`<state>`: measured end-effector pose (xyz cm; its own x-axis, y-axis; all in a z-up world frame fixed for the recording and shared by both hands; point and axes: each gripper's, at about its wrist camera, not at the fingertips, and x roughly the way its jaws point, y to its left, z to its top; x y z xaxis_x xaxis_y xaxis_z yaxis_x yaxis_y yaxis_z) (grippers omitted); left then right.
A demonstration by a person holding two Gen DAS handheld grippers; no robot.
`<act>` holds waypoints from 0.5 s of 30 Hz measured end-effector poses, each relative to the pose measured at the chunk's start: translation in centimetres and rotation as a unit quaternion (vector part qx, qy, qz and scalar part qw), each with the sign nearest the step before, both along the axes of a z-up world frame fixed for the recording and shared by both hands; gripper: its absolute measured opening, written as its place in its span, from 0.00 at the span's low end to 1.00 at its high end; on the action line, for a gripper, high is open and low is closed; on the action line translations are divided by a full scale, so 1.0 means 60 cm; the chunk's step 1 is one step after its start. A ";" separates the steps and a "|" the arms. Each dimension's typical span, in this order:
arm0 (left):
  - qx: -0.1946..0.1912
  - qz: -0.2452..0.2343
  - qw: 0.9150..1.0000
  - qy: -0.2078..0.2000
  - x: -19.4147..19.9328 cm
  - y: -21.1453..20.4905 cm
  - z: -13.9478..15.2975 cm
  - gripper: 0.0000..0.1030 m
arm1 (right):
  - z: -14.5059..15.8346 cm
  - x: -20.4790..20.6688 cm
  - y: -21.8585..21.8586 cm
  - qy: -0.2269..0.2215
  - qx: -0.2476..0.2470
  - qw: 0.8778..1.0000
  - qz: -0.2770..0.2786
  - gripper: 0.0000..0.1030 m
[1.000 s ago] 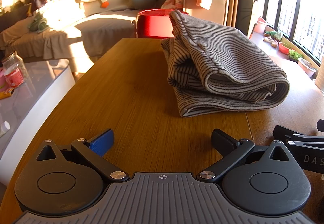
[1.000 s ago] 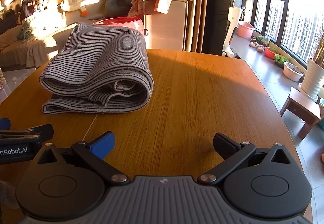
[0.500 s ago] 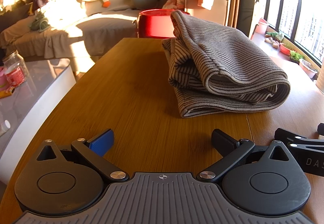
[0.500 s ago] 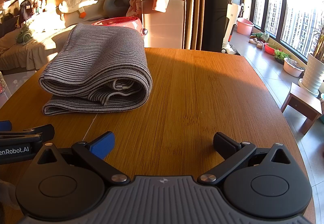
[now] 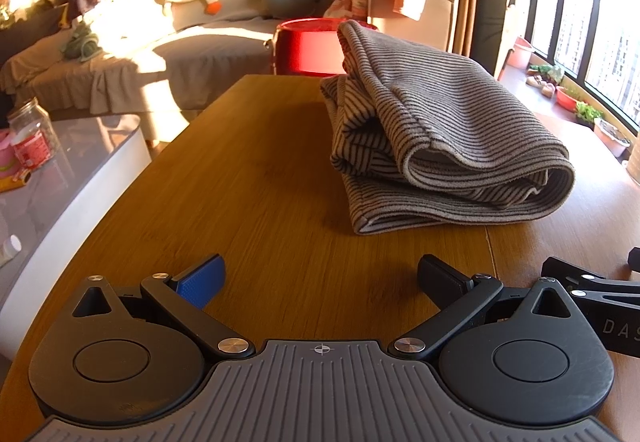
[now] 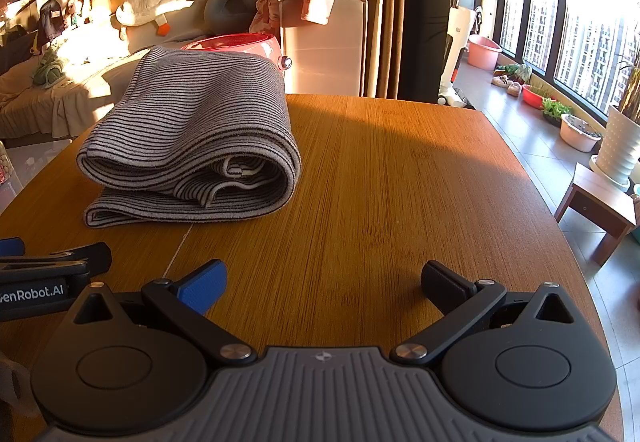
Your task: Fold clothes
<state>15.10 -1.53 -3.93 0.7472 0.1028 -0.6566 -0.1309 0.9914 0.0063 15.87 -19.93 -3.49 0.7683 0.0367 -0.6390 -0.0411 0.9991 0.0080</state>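
striped grey garment (image 5: 448, 130) lies folded in layers on wooden table (image 5: 256, 178).

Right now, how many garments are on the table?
1. A folded striped garment lies on the wooden table, ahead of both open claws, left claw and right claw, neither touching it. Other clothes sit off the table behind; anything behind the fold is hidden.

- Left gripper (image 5: 320, 278), low in its own frame, fingers spread wide apart, holding nothing.
- Right gripper (image 6: 324, 282), likewise low in frame, fingers spread wide, holding nothing.
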 end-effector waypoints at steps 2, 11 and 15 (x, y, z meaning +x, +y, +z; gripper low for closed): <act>0.000 0.000 1.000 0.000 0.000 0.000 0.000 1.00 | 0.000 0.000 0.000 0.000 0.000 1.000 0.000 1.00; -0.001 -0.001 1.000 0.001 0.001 0.001 0.002 1.00 | 0.000 0.000 0.000 0.000 0.000 1.000 0.000 1.00; 0.000 0.000 1.000 0.001 0.001 0.001 0.002 1.00 | 0.000 0.000 0.000 0.000 0.000 1.000 0.000 1.00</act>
<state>15.16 -1.48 -3.83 0.7456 0.1031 -0.6584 -0.1304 0.9914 0.0075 15.88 -19.93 -3.49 0.7683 0.0370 -0.6390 -0.0414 0.9991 0.0081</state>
